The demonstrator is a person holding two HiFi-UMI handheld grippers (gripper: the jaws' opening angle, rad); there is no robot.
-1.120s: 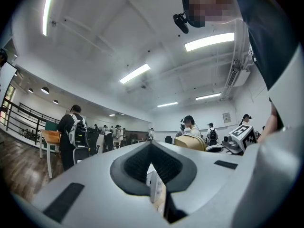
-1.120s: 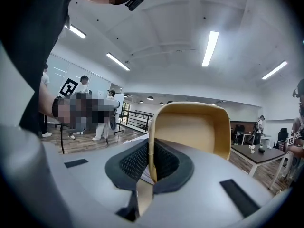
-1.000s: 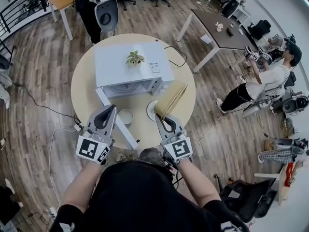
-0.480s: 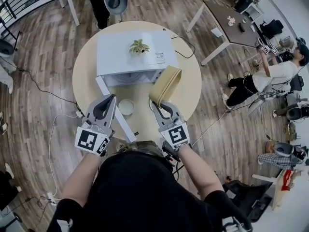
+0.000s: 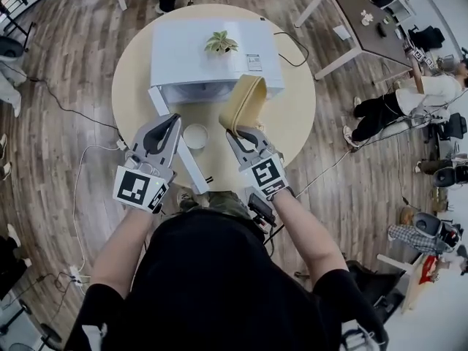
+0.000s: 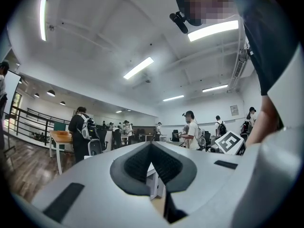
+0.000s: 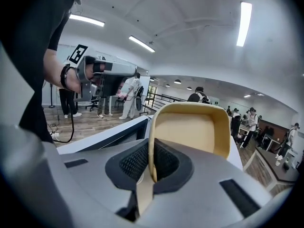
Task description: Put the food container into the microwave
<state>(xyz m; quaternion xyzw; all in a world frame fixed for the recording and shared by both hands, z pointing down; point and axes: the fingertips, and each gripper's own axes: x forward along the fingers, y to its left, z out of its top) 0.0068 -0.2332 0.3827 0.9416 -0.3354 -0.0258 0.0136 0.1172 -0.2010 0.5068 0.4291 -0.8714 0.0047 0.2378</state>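
A tan food container [image 5: 243, 102] hangs tilted on edge in front of the white microwave [image 5: 212, 53]. My right gripper [image 5: 243, 133] is shut on its near rim. In the right gripper view the container [image 7: 194, 127] rises from between the pads, with my right gripper [image 7: 151, 161] clamped on its wall. The microwave door [image 5: 178, 143] stands open, swung out toward me. My left gripper [image 5: 165, 129] is just left of the door, shut with nothing in it. My left gripper [image 6: 151, 148] shows its pads meeting in its own view.
The microwave sits on a round wooden table [image 5: 296, 115] with a small potted plant [image 5: 221, 42] on top. A small white round dish [image 5: 195, 135] lies on the table between the grippers. A black cable [image 5: 292, 46] trails off the right. Other people work at desks around.
My right gripper has lifted the container from the table's right side and carried it left, up in front of the microwave opening. The left gripper has barely moved.
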